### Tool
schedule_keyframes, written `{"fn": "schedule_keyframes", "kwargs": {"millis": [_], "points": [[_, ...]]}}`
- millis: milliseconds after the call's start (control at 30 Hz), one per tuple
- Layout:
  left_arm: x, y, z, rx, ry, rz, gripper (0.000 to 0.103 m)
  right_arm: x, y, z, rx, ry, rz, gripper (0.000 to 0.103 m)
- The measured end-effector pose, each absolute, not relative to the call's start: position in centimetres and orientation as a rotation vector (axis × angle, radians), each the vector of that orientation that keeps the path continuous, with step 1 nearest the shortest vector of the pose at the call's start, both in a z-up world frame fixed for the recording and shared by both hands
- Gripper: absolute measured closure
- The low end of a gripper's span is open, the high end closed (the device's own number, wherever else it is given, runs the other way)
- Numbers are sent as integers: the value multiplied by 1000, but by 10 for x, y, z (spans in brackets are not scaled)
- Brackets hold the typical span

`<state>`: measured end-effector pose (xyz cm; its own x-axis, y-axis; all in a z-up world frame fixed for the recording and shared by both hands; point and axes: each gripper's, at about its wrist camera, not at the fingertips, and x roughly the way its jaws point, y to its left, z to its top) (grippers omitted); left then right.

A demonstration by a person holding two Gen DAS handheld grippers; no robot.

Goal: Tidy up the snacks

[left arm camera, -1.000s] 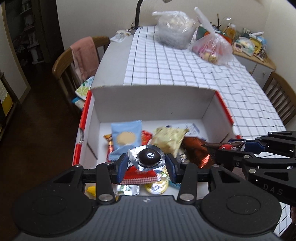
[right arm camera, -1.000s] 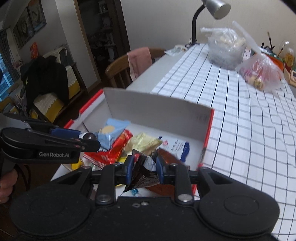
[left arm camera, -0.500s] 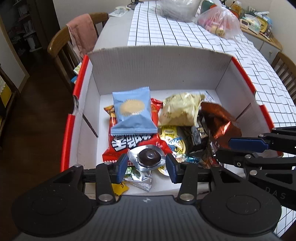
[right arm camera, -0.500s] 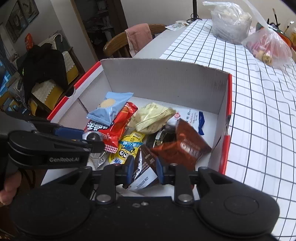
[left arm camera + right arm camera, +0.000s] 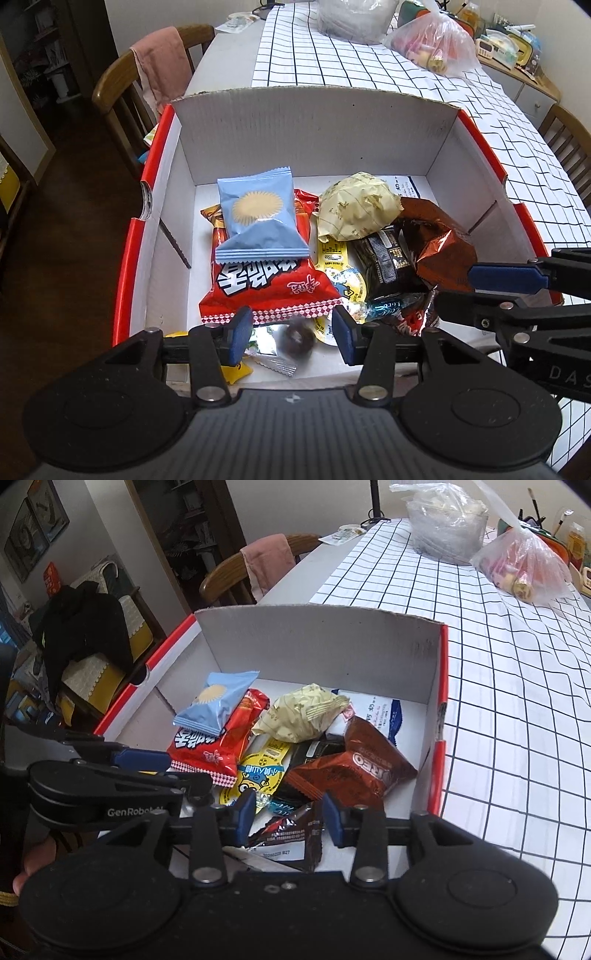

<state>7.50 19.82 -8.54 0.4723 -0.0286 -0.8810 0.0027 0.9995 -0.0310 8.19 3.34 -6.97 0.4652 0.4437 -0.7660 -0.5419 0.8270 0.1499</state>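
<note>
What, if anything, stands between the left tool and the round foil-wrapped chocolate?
Nothing visible does. The round chocolate, blurred, shows directly in the open gap between the left tool's fingers, inside the cardboard box near its front. The red snack packet lies just beyond it, not in between.

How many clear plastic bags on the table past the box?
2. Whitish plastic bag at the far end of the checked table; pinkish plastic bag to its right, nearer. Edges of the views may hide others.
</note>
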Motion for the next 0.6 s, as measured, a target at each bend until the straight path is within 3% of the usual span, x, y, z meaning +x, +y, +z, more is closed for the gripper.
{"fn": "schedule_keyframes", "kwargs": {"millis": [100,500,600], "points": [[71,197,-79,-31,1059,-25,45,78,31,-65,-114,885,608,56],[51,199,-48,-53,970,-34,39,63,20,-37,-82,803,613,22],[46,199,-38,-61,938,-41,35,58,18,-27,-83,775,614,18]]}}
